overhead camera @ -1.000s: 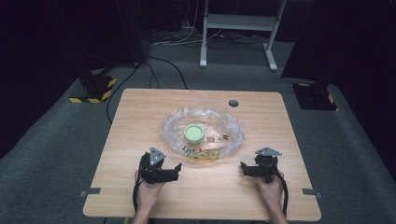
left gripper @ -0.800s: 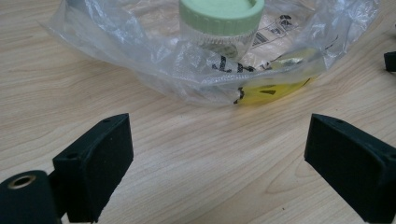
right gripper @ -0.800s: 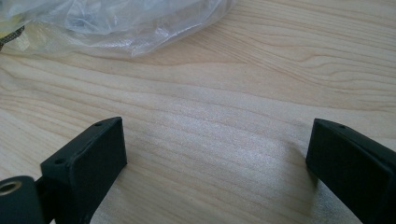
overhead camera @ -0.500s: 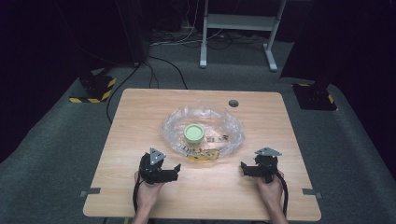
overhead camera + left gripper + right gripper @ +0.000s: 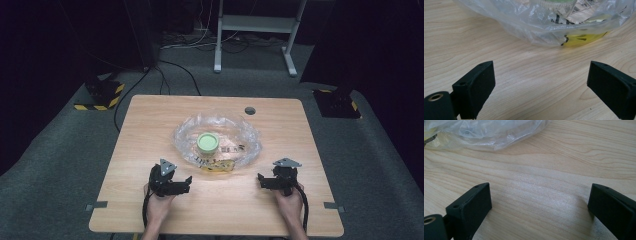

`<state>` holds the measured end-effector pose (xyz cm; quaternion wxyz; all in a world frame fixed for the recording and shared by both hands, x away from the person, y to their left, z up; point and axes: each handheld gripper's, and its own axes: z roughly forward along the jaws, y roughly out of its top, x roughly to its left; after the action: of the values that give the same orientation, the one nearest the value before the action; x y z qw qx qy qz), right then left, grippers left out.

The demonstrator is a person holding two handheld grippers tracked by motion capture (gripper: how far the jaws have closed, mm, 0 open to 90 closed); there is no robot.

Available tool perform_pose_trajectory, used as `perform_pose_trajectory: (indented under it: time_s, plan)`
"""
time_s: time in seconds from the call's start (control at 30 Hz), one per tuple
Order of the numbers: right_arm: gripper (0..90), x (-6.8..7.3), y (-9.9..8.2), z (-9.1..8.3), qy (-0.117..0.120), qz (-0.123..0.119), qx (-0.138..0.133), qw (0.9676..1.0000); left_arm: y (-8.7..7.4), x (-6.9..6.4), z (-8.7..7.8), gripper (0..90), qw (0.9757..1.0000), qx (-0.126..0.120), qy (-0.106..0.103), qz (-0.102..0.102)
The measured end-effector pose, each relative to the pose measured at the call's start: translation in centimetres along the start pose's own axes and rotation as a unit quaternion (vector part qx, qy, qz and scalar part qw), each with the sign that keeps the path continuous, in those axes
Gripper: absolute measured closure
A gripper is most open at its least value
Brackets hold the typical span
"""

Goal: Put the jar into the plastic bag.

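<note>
A crumpled clear plastic bag [image 5: 218, 141] lies in the middle of the wooden table [image 5: 150, 115]. On it stands a small jar with a green lid [image 5: 207, 143], and a yellow printed packet [image 5: 216, 167] shows at the bag's near edge. My left gripper [image 5: 186, 183] rests near the front left, open, its jaws wide apart over bare wood, with the bag [image 5: 544, 22] and the yellow packet [image 5: 584, 38] just ahead. To the front right my right gripper [image 5: 262, 181] is open too, nothing between its jaws, the bag's edge [image 5: 486, 132] ahead to its left.
A round cable hole [image 5: 250, 110] sits near the table's far edge. Behind the table stand a white desk frame [image 5: 255, 30], floor cables [image 5: 150, 75] and two black stands with yellow-black stripes [image 5: 102, 95]. Dark carpet surrounds the table.
</note>
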<state>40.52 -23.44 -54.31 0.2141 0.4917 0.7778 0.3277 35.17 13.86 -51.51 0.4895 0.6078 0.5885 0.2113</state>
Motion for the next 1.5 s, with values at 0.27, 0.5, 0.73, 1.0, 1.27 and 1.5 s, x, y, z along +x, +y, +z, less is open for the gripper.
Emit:
perform_pose_trajectory:
  time_s: [0.27, 0.5, 0.73, 1.0, 1.27, 1.5]
  plan:
    - [4.7, 0.0, 0.0, 0.0, 0.000, 0.000, 0.000, 1.0000, -0.2, 0.4, 0.5, 8.1, 0.9999, 0.008, 0.009, 0.003]
    - [4.7, 0.0, 0.0, 0.0, 0.000, 0.001, 0.000, 1.0000, -0.4, 0.4, 1.1, 8.1, 0.9998, 0.011, 0.016, 0.004]
    - [4.7, 0.0, 0.0, 0.0, 0.000, 0.001, 0.000, 1.0000, -0.5, 0.6, 1.6, 8.1, 0.9996, 0.019, 0.021, 0.004]
    - [4.7, 0.0, 0.0, 0.0, 0.000, 0.001, 0.000, 1.0000, -0.6, 0.7, 2.3, 8.1, 0.9994, 0.021, 0.026, 0.003]
    - [4.7, 0.0, 0.0, 0.0, 0.000, 0.000, 0.000, 1.0000, -0.8, 0.9, 2.8, 8.1, 0.9991, 0.028, 0.030, 0.006]
    - [4.7, 0.0, 0.0, 0.0, 0.000, 0.000, 0.000, 1.0000, -0.9, 0.9, 3.3, 8.1, 0.9992, 0.025, 0.032, 0.003]
